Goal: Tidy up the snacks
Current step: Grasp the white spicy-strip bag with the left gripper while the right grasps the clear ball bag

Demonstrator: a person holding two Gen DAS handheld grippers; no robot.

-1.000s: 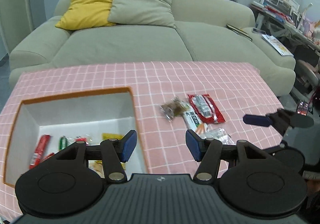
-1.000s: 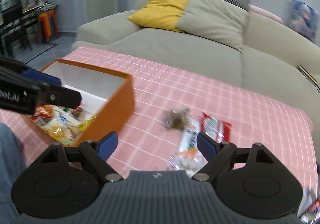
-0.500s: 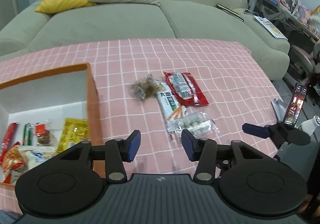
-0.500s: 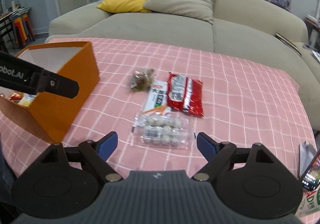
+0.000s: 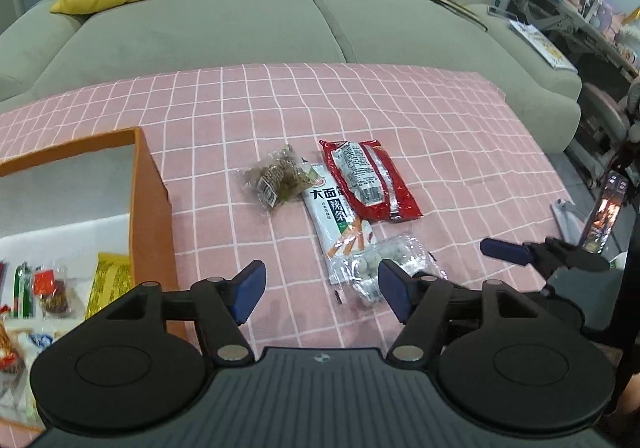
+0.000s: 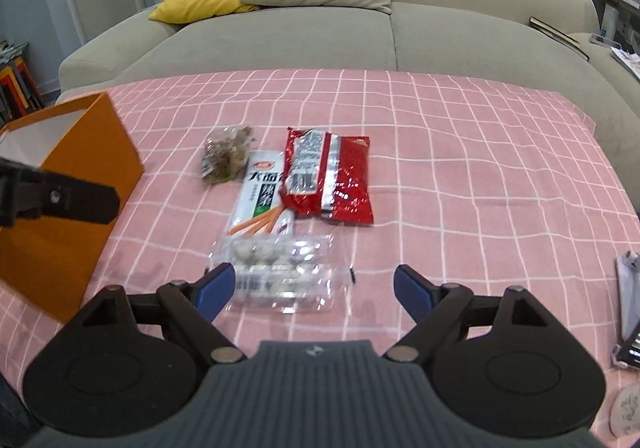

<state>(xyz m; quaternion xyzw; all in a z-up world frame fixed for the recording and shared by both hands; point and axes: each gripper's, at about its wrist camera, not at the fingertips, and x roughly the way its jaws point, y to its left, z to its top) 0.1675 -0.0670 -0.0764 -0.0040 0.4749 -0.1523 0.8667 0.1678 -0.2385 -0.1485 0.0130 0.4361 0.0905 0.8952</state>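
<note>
Right gripper (image 6: 310, 290): fingers spread wide, empty. Clear packet of pale balls (image 6: 276, 272) lies on the table (image 6: 480, 175) just ahead of them, offset toward the left finger, long axis crosswise to the reach.
Left gripper (image 5: 320, 290): fingers opening, empty, packet probably beyond its right finger; right gripper nearer.

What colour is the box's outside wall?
Orange; the box shows it best in the right wrist view.
</note>
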